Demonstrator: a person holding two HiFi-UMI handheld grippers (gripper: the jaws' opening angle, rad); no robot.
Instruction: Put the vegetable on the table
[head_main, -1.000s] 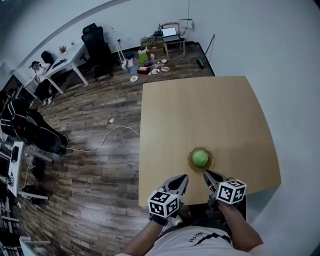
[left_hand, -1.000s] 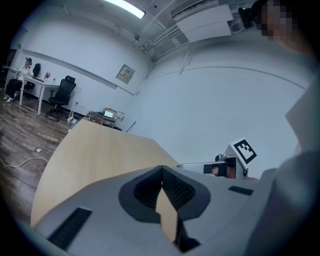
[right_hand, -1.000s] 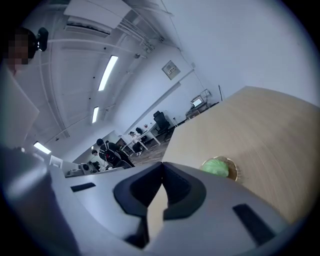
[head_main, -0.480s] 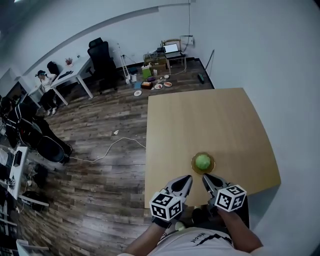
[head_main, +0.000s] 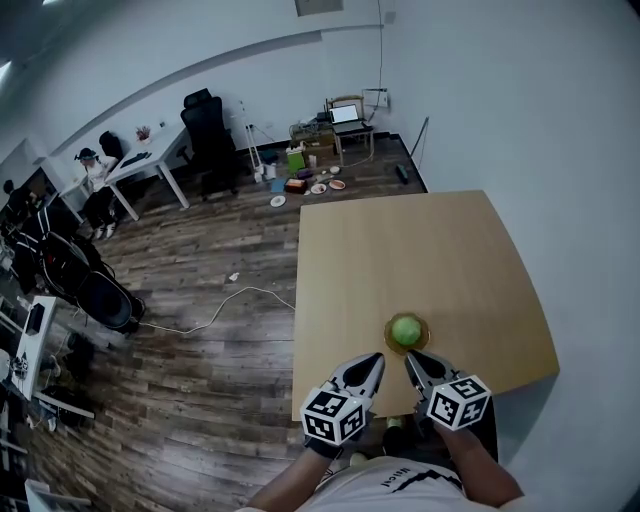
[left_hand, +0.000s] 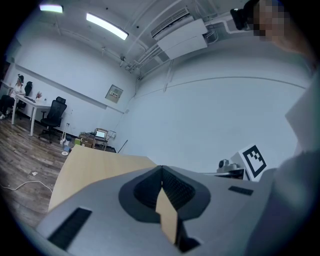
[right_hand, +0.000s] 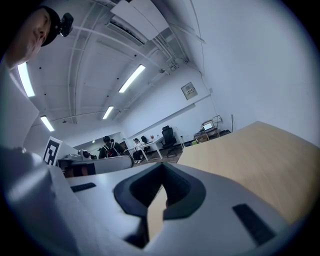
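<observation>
I see the green vegetable (head_main: 405, 329) in a small dish (head_main: 388, 339) on the table (head_main: 420, 250), at twelve o'clock from my right gripper (head_main: 415, 360). It and the left gripper (head_main: 368, 362) are pinched closed and empty, hovering at the near edge, likely to keep the reach short.

No legible text; a small dark print on the person's shirt (head_main: 380, 490) is too blurred.

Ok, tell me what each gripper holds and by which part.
Nothing. The left gripper and right gripper are both shut and empty; the green vegetable lies in its dish.
</observation>
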